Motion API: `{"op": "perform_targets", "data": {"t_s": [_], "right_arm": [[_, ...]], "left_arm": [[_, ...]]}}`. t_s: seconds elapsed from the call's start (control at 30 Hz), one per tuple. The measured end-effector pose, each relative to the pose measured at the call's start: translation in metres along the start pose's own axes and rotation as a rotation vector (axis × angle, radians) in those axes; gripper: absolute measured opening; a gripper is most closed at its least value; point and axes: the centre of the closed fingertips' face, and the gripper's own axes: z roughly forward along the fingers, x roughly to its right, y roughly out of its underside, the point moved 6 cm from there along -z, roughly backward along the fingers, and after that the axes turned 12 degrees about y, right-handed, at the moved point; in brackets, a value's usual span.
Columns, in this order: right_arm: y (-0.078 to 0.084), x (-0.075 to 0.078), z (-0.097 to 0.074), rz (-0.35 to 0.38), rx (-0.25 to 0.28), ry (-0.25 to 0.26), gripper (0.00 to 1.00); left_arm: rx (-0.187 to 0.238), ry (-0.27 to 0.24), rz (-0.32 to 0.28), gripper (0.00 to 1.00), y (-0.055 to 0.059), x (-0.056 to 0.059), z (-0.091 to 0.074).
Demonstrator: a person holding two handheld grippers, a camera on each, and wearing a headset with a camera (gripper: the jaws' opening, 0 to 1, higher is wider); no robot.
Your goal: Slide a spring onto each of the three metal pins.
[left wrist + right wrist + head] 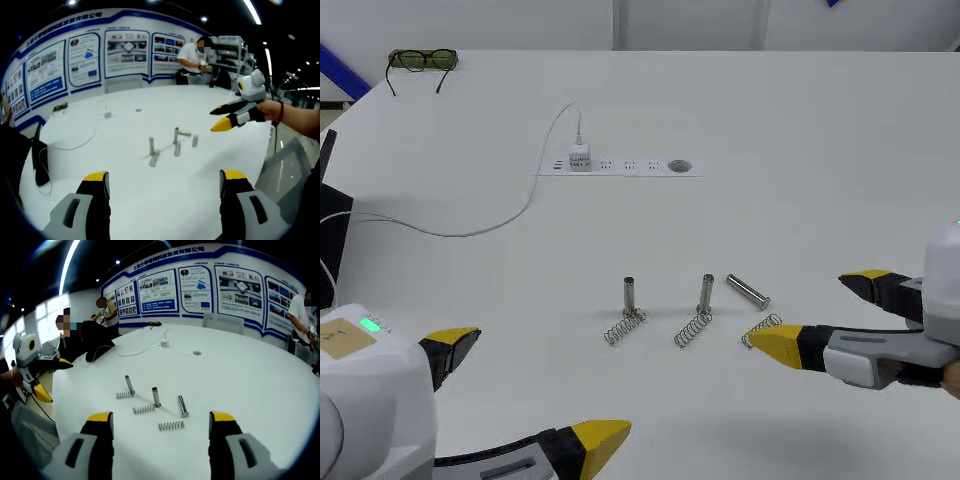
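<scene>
We find one thing here that holds another: the power strip (630,166), far across the white tabletop (800,150), has a white plug (579,156) seated in its left end. A thin cable (532,190) trails from there off to the left.

Nearer to us the task's parts lie in a row. The left pin (629,296) and the middle pin (706,293) stand upright, and the right pin (748,291) lies on its side. No pin has a spring on it. The left spring (624,327) and the middle spring (693,329) each lie flat with one end just beside the foot of their pin. The right spring (761,329) lies flat near the fallen pin.

The left tool (527,390) hangs low at our near left, jaws spread wide and holding nothing. The right tool (825,312) comes in from the right, also wide open and empty. In the head view its lower yellow tip sits just beside the right spring. In the right gripper view that spring lies ahead of the jaws, apart from both.

A pair of glasses (422,60) rests at the far left corner of the tabletop. The gripper views show a curved wall of blue-framed posters (210,285) and people (107,315) standing beyond the tabletop.
</scene>
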Motion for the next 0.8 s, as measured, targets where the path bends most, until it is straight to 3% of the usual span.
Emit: {"op": "perform_targets", "data": {"t_s": [0.47,0.8], "right_arm": [[-0.011,0.007,0.039,-0.056,-0.015,0.0,0.66],[-0.009,0.01,0.065,-0.093,-0.022,0.015,0.49]], "left_arm": [[0.004,-0.004,0.011,0.92,0.001,-0.002,0.006],[0.0,-0.006,0.019,0.91,0.004,-0.005,0.009]]}}
